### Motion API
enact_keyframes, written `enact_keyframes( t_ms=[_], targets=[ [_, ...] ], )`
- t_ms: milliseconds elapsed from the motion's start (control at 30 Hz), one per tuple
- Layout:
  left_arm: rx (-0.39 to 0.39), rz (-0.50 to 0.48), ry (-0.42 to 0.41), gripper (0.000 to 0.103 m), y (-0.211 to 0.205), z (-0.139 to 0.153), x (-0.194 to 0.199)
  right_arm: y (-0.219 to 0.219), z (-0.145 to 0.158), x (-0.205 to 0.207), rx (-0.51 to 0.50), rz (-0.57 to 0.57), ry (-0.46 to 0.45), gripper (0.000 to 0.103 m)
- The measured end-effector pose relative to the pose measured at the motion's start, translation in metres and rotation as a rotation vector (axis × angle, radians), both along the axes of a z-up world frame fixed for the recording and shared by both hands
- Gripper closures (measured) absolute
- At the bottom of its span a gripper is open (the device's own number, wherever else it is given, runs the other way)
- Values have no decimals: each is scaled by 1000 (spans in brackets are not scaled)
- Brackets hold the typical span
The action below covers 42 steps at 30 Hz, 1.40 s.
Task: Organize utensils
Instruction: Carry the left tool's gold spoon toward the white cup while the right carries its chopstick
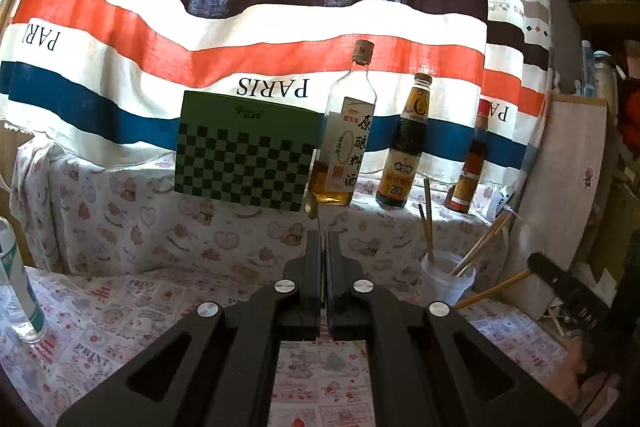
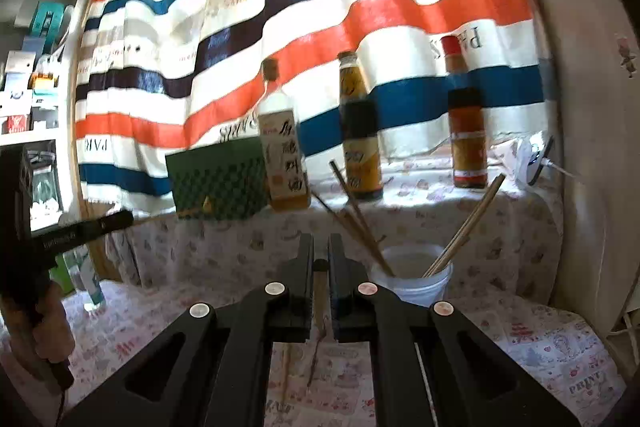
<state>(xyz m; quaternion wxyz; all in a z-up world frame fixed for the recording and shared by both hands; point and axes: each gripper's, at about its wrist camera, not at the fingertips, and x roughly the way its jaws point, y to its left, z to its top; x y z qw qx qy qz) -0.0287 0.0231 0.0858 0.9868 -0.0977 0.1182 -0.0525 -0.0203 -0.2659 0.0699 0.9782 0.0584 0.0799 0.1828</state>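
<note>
One chopstick (image 2: 320,291) lengthwise between jaws

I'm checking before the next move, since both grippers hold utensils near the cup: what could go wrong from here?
1. The white cup looks light and already holds leaning chopsticks. The chopstick in the right gripper could nudge them and tip it.
2. The left gripper pinches a thin gold utensil by its narrow stem, so it may pivot or slip.
</note>
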Motion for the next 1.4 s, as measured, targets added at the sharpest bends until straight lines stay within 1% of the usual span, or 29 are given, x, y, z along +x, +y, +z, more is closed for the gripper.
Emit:
enact_keyframes(
  t_ms=[67,133,200,267,367,433,533,633,700,767,833,900,1000,1133,1200,1333,1400],
  targets=[
    [-15,20,-10,102,1,0,-2,-5,3,-4,24,-17,-22,95],
    [-28,26,-23,102,3,0,-4,-10,8,-14,32,-57,-91,96],
    [-33,26,-35,102,5,1,-6,-16,12,-22,49,-73,-133,96],
    [-33,28,-33,102,5,2,-6,-22,15,-25,77,-76,-144,96],
    [-22,26,-19,102,4,0,-3,-27,18,-24,87,-84,-137,96],
    [1,36,-10,102,1,-1,-1,-30,18,-22,91,-99,-131,96],
    [33,28,6,102,-4,-2,2,-33,19,-20,102,-98,-118,96],
    [46,21,3,102,-8,-2,1,-37,19,-17,129,-78,-100,96],
    [70,24,20,102,-12,-3,3,-39,19,-16,137,-73,-90,96],
    [61,9,38,102,-13,-6,6,-40,19,-14,146,-59,-79,96],
    [54,1,57,102,-13,-9,10,-45,18,-10,185,-32,-51,96],
    [57,7,68,102,-13,-11,12,-50,18,-7,220,-13,-29,95],
    [64,23,83,102,-14,-15,16,-54,18,-4,239,-8,-12,95],
    [85,69,138,102,-11,-27,29,-53,16,-3,242,12,-5,95],
    [68,71,177,102,-7,-34,37,-49,16,-4,229,26,-2,95],
    [65,63,189,102,-7,-34,36,-39,15,-5,186,32,1,95],
    [96,88,206,102,-10,-32,37,-36,14,-2,172,37,19,95]
  ],
)
